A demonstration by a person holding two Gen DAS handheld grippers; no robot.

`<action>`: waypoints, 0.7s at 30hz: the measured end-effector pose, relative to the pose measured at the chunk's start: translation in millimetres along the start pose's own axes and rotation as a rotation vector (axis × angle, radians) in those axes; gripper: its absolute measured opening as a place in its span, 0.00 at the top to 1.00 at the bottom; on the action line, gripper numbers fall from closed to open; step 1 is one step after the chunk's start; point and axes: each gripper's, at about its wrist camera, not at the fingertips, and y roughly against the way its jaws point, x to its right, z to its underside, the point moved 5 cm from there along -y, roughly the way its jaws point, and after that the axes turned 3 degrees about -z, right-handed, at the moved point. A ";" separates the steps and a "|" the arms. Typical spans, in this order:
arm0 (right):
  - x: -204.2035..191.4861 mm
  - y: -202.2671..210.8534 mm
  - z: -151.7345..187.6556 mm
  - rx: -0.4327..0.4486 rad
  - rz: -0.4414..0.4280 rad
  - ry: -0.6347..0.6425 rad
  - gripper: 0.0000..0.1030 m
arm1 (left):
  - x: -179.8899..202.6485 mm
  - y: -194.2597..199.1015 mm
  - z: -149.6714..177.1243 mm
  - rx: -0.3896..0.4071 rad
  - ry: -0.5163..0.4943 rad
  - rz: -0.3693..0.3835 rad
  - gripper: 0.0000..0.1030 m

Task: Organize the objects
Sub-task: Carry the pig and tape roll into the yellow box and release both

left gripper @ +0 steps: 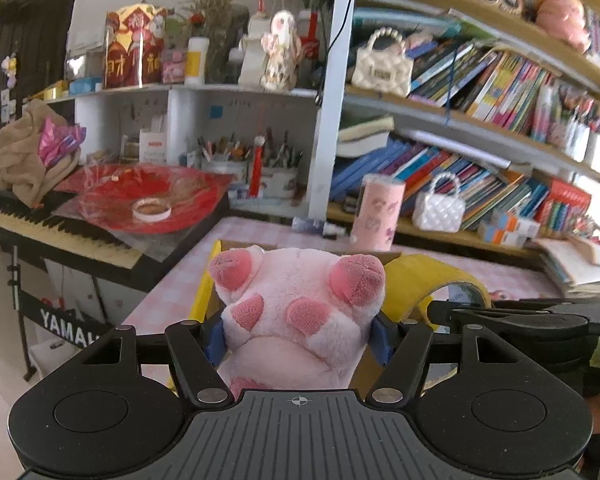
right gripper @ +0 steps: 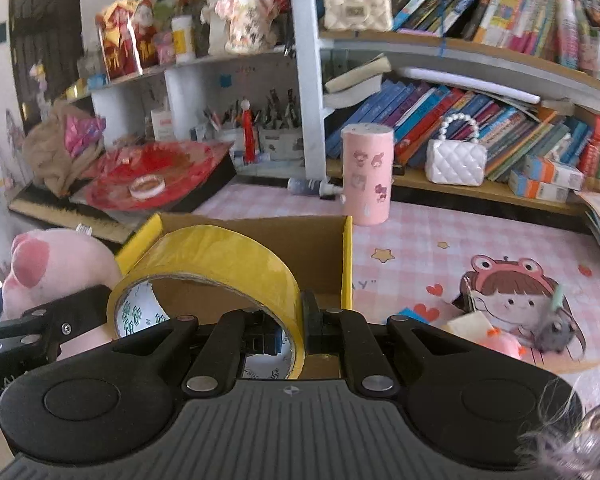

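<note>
My left tongs (left gripper: 300, 336) are clamped around a pink plush paw (left gripper: 300, 308) — soft, light stuff that gives under the blue pads (left gripper: 216, 342), so I judge it won't slip or break, only squash. The pads press its narrow middle, just below the toe patches, which looks the right place: the fat toe end bulges past the jaws and should keep it from sliding out. It stands straight out ahead of the tongs, toes forward, hiding most of the box (left gripper: 206, 292) behind it. My right tongs (right gripper: 296, 332) are clenched tight on the wall of a yellow tape roll (right gripper: 220, 264), one finger inside the ring and one outside. The roll is stiff and fairly light, I think, but its glossy face may be slick, so a pinch across the wall, as now, seems safer than a squeeze around the whole ring. It sits tilted, its open core turned to the left of the right view, the top arching up in front of the fingers. Both things hang above the near side of the cardboard box (right gripper: 292, 240) with yellow edges, which stands on the pink checked table (right gripper: 440, 232); the paw is just to the left of the roll — near it, whether touching I can't tell. Neither is in the box yet.
</note>
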 end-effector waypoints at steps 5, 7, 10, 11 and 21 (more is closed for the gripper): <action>3.7 -42.6 7.4 -0.084 -0.013 0.071 0.91 | 2.8 -20.1 8.5 -0.032 -0.013 -0.047 0.35; 3.2 -56.6 11.9 -0.122 -0.031 0.100 0.91 | 6.1 -27.0 7.8 -0.044 -0.033 -0.060 0.35; -1.7 -74.1 15.0 -0.163 -0.083 0.153 0.91 | 7.6 -37.9 8.4 -0.066 -0.045 -0.079 0.36; -2.7 -78.9 15.5 -0.174 -0.092 0.168 0.91 | 6.5 -42.1 9.1 -0.077 -0.039 -0.080 0.36; -3.6 -104.3 9.0 -0.196 -0.105 0.387 0.91 | 8.4 -64.8 27.5 -0.181 -0.032 -0.109 0.36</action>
